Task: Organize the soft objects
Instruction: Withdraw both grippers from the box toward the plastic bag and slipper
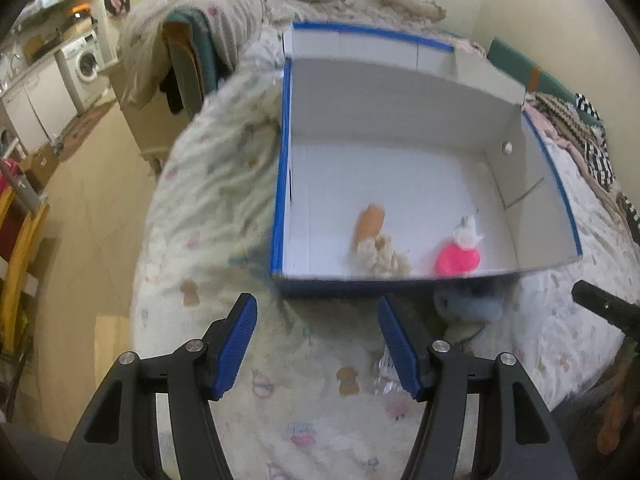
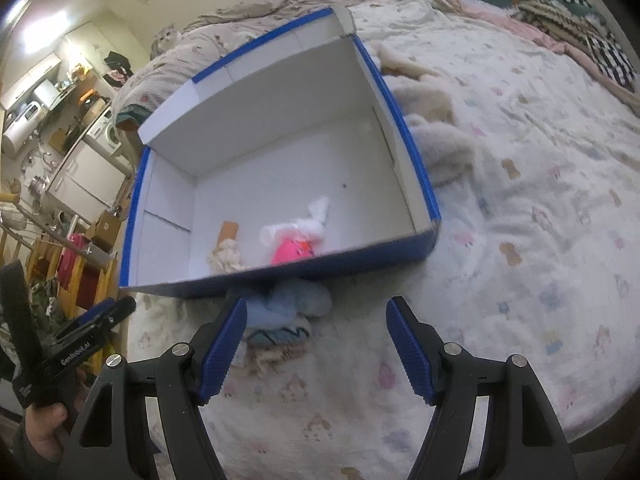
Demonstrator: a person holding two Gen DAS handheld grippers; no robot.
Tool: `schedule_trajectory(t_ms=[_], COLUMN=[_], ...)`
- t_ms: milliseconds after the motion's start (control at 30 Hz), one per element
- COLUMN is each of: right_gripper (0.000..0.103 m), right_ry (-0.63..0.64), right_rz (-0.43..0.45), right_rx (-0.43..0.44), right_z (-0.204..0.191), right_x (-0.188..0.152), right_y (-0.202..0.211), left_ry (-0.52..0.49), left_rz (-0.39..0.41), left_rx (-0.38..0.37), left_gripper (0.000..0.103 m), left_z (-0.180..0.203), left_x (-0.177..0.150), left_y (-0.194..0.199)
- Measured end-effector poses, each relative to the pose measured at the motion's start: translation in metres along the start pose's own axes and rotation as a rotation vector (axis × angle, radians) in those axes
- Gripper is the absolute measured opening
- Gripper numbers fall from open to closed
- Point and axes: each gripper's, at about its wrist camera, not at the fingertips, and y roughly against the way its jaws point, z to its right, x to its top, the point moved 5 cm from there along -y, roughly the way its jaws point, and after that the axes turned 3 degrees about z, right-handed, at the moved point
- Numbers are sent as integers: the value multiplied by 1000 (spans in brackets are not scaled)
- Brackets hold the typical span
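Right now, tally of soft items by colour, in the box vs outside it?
In the blue-edged white cardboard box:
Pink and white plush toy: 1
Orange and cream plush toy: 1
Outside, on the bed against the box's near wall:
Light blue plush toy: 1
Total: 3
Both claws are open and hold nothing.

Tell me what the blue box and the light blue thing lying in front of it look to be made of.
Box: looks like cardboard, matte white inside, blue outside; flat folded panels and thin straight edges suggest it.

Light blue thing: seems a soft plush or fleece fabric; it is bunched and rounded with a fuzzy surface, resting on the bedspread against the box's near wall. Blur leaves the exact weave open.
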Motion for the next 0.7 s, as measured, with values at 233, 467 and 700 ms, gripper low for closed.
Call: schedule_trajectory(t_ms=[233, 467, 700], right_gripper=[76, 76, 76], right_ry=[-48, -27, -60], right_rz=[-38, -92, -144], right_rx=[-6, -45, -65], right_z=[8, 10, 25], right_x=[-3, -9, -14], right_y=[-14, -31, -44], left_ry=[47, 11, 48], left_rz=[-235, -341, -387], left_rx=[-134, -163, -233], left_gripper=[60, 60, 37], left_z=[25, 56, 65], left_x=[-30, -48, -55], left_y=[-55, -91, -100])
